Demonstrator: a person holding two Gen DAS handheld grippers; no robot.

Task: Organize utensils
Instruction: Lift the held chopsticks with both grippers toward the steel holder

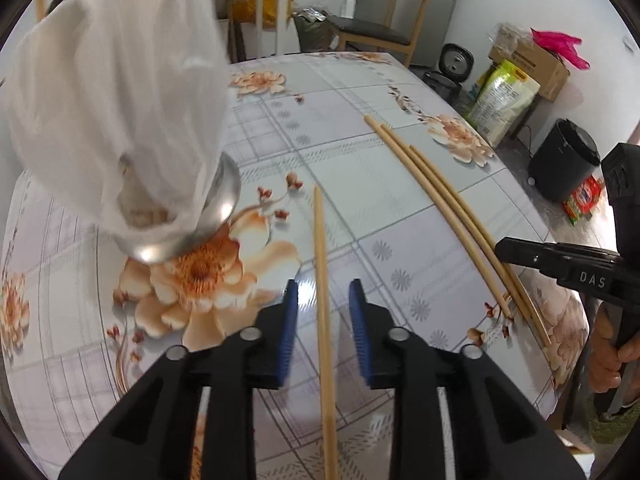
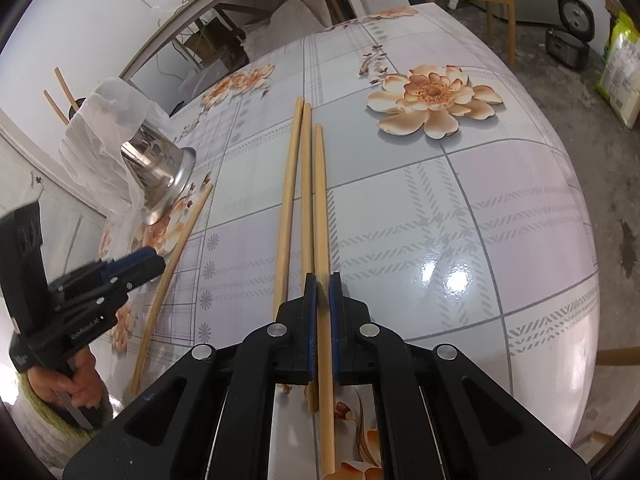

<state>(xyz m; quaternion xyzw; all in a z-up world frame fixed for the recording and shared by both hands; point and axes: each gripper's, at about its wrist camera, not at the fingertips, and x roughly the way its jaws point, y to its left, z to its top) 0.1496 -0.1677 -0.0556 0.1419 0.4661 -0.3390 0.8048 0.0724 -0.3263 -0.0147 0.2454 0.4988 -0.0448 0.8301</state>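
A single wooden chopstick lies on the floral table between the blue pads of my left gripper, which is open with a gap on each side. At the left a steel utensil holder leans tilted, draped in a white plastic bag. Three more chopsticks lie side by side to the right. In the right wrist view my right gripper is shut on the rightmost chopstick of the three; the other two chopsticks lie just left of it.
The table's right edge drops to a floor crowded with a black bin, a cardboard box and a rice bag. A wooden chair stands past the far end. A hand holds the left gripper.
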